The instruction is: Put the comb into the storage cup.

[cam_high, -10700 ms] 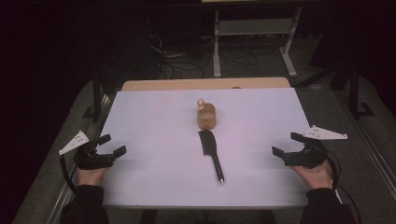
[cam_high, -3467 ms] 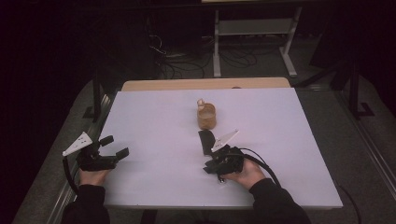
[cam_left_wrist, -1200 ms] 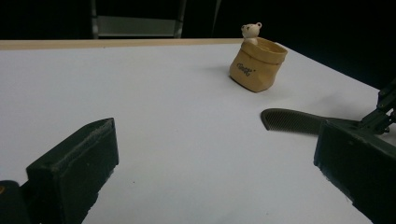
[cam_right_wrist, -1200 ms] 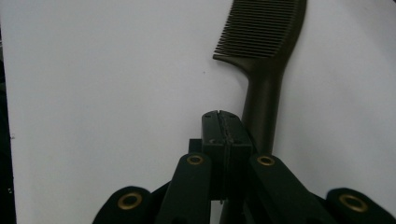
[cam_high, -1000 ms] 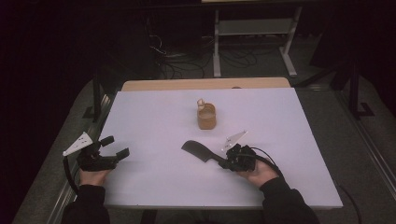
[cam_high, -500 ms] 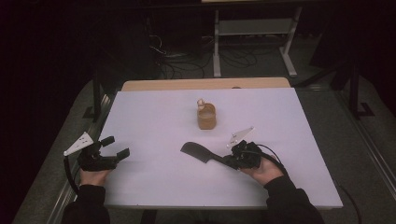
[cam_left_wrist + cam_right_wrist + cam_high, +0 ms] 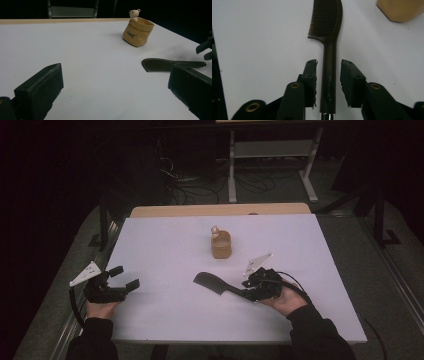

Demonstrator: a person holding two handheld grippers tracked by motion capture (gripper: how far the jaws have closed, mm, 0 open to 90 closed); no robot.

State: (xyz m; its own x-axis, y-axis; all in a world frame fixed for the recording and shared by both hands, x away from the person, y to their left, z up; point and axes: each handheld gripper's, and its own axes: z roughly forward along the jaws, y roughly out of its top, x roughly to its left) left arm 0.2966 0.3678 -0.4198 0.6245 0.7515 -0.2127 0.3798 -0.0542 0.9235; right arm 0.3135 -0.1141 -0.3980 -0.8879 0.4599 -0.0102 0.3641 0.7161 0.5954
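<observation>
A dark comb point(image 7: 212, 284) lies flat on the white table top point(image 7: 165, 245), teeth end to the left. My right gripper point(image 7: 248, 290) is at its handle end, jaws open. In the right gripper view the jaws straddle the comb's handle point(image 7: 329, 50) with a thin gap on each side of my right gripper point(image 7: 328, 62). My left gripper point(image 7: 125, 277) rests open at the table's left edge. Its view shows nothing between the jaws of my left gripper point(image 7: 115, 72), with the comb point(image 7: 162, 65) farther off.
A tan pouch with a small bear figure point(image 7: 221, 245) stands upright at mid-table, behind the comb; it is also visible as the pouch point(image 7: 137, 31) and the pouch point(image 7: 399, 8). A wooden strip point(image 7: 220, 210) borders the far edge. A metal frame point(image 7: 270, 150) and cables sit on the floor beyond.
The right gripper came in from the right edge and turned the comb so it points left. In the last second it drew slightly right along the handle while the comb stayed. The left gripper is still.
</observation>
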